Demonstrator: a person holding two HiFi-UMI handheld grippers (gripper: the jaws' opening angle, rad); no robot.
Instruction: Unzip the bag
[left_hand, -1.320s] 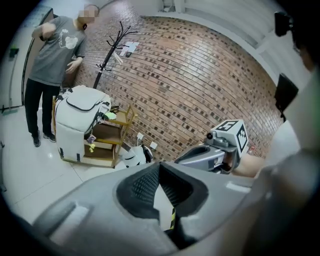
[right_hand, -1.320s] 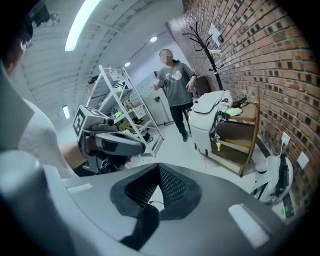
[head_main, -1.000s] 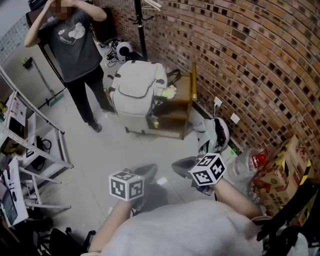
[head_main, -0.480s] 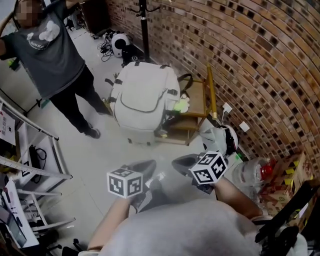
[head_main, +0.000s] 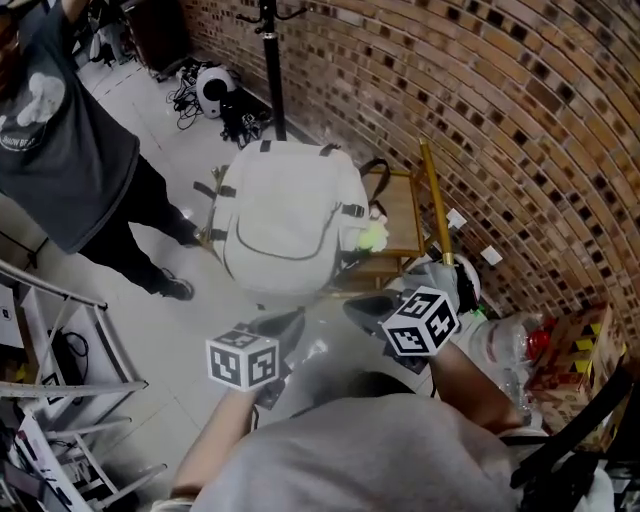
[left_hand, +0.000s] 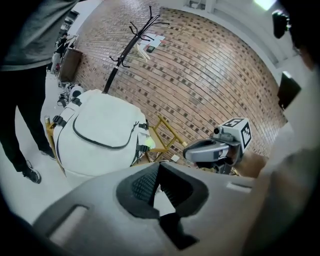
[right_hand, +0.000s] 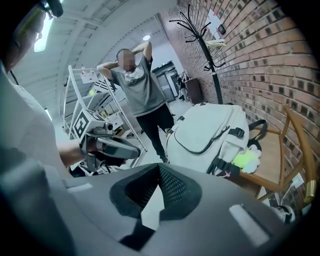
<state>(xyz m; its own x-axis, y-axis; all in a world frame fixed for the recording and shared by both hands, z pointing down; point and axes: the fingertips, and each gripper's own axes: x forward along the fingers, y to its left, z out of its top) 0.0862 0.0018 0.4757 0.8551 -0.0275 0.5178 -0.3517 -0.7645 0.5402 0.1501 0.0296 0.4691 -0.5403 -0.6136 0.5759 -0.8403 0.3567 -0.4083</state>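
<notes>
- L gripper (head_main: 283, 328), R gripper (head_main: 366, 306): jaws together, empty; bag (head_main: 290, 205) ahead, well apart.
- Risk: shut jaws can't pinch zip (head_main: 285, 258).
- Unbraced tug could topple upright bag.

An off-white backpack (head_main: 290, 215) stands upright, front panel facing out, leaning against a wooden chair (head_main: 405, 205) near the brick wall (head_main: 520, 120); the dark zip (head_main: 285, 257) curving round its front pocket looks closed; black buckled straps (head_main: 352, 211) sit at both sides; a yellow-green plush charm (head_main: 372, 237) hangs at its chair-side edge
</notes>
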